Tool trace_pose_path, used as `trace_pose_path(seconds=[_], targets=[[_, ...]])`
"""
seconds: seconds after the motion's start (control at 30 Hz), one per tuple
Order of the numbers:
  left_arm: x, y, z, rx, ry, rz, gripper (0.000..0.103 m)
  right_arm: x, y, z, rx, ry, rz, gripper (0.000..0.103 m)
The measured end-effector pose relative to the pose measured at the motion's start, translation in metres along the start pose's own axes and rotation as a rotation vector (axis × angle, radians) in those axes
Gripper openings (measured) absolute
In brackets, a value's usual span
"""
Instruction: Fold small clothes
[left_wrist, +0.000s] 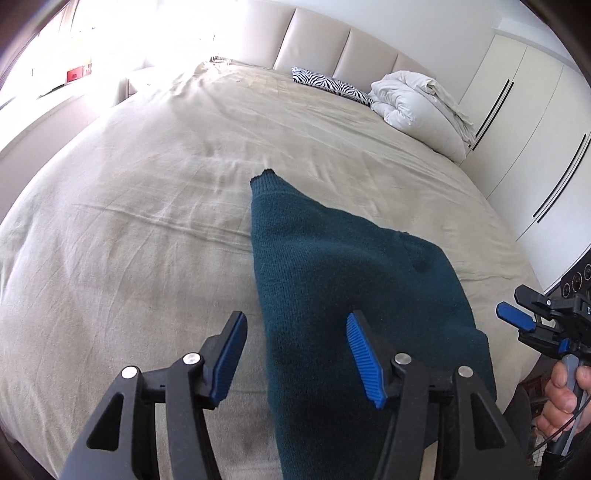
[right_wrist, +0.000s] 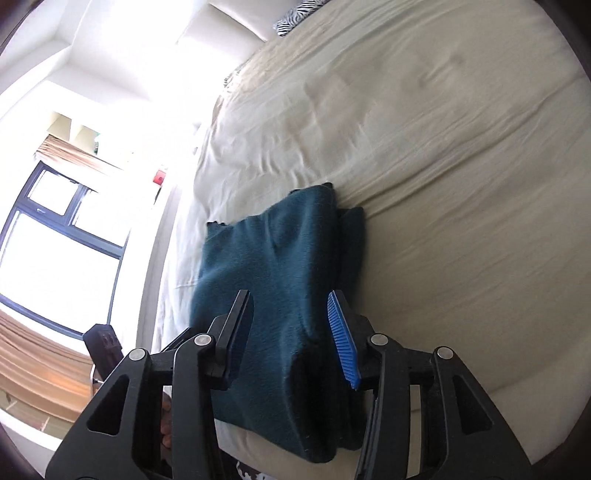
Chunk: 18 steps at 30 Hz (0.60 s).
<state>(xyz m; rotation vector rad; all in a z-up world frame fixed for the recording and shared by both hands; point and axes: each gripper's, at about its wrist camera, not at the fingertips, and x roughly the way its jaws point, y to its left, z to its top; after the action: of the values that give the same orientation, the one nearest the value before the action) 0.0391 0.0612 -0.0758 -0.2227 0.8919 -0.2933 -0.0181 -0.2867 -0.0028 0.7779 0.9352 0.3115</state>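
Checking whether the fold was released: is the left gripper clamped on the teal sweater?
No: the left gripper stands open above the teal sweater, with clear gaps between its blue pads and the knit.

Wide bed (left_wrist: 129, 229) under a creased beige sheet (left_wrist: 229, 122), with padded cream headboard (left_wrist: 332, 48) behind. Folded teal knit sweater (left_wrist: 332, 280) flat near the front edge, one narrow end reaching toward the middle. Zebra-print pillow (left_wrist: 328, 85) by the headboard, bundled white duvet (left_wrist: 417, 107) just beside it.
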Motion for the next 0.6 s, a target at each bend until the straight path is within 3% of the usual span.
trace_pose_path(seconds=[0.13,0.23,0.3,0.33,0.37,0.53,0.6], targets=[[-0.006,-0.019,-0.005,0.066,-0.012,-0.040,0.060,0.007,0.024,-0.018,-0.063,0.088,0.152,0.041],[0.016,-0.024,-0.019,0.089,0.043,-0.019,0.060,0.046,0.002,-0.028,0.049,0.147,0.114,0.039],[0.025,-0.022,-0.027,0.095,0.059,0.003,0.060,0.063,-0.032,-0.034,0.153,0.155,0.129,0.024],[0.026,-0.020,-0.028,0.097,0.057,0.006,0.060,0.065,-0.043,-0.037,0.186,0.140,0.161,0.011],[0.026,-0.018,-0.028,0.090,0.054,0.002,0.061,0.063,-0.049,-0.040,0.212,0.134,0.178,0.008],[0.016,-0.015,-0.025,0.064,0.038,-0.004,0.061,0.042,-0.022,-0.041,0.118,0.134,0.157,0.014],[0.015,-0.018,-0.028,0.072,0.031,-0.002,0.061,0.030,-0.005,-0.040,0.072,0.152,0.202,0.015]])
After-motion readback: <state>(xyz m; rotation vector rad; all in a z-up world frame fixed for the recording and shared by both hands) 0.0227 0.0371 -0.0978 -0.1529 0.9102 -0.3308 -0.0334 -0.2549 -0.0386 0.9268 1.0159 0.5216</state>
